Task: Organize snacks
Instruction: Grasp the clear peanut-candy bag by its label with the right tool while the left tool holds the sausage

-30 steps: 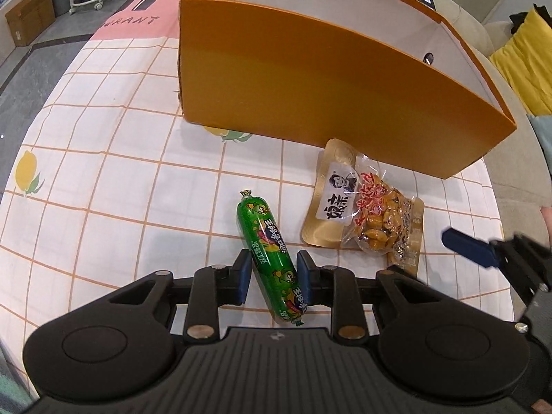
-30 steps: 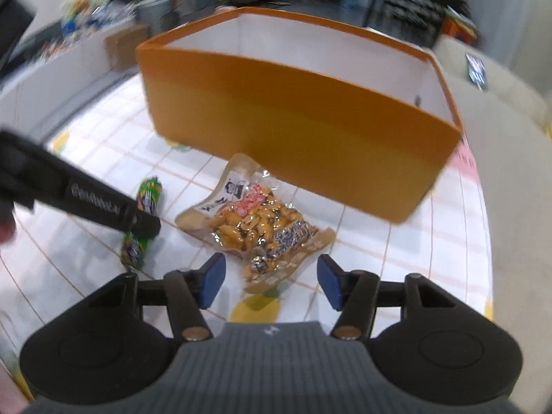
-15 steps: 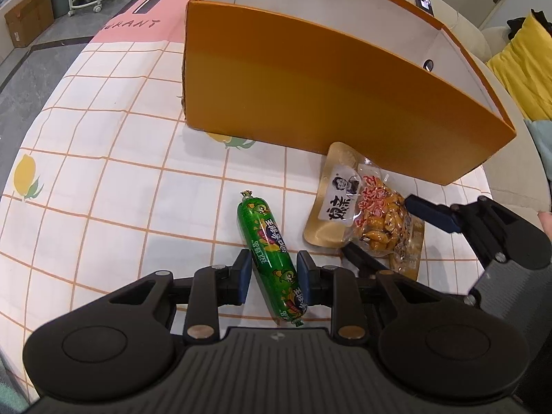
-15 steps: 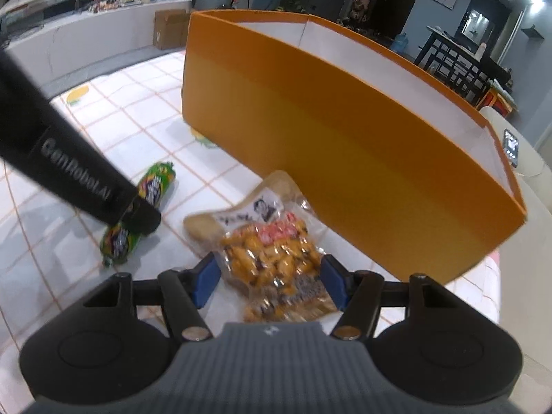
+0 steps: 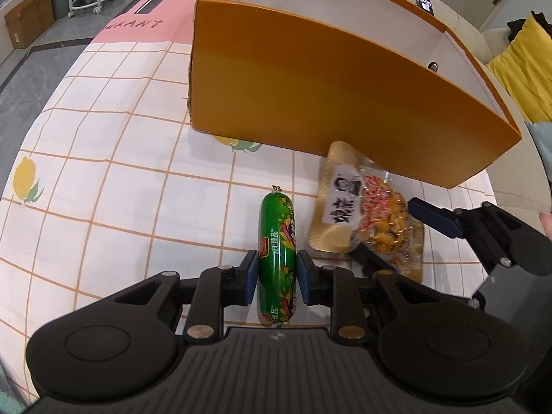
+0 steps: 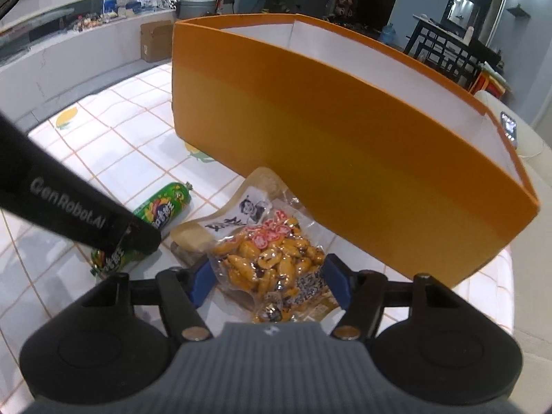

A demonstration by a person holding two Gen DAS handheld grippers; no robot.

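Left hand-held gripper point(image 5: 277, 278) clamps the green plastic-wrapped sausage point(image 5: 278, 260); its near end is hidden.
Right hand-held gripper point(image 6: 269, 281) is closing around the clear peanut snack pouch point(image 6: 272, 258) on the desk point(image 5: 103, 158), pad contact unclear.

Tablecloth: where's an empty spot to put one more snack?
The tablecloth lies bare left of the green sausage and the orange box, out toward the lemon print. It's crowded between the sausage and the peanut packet, where both tongs work.
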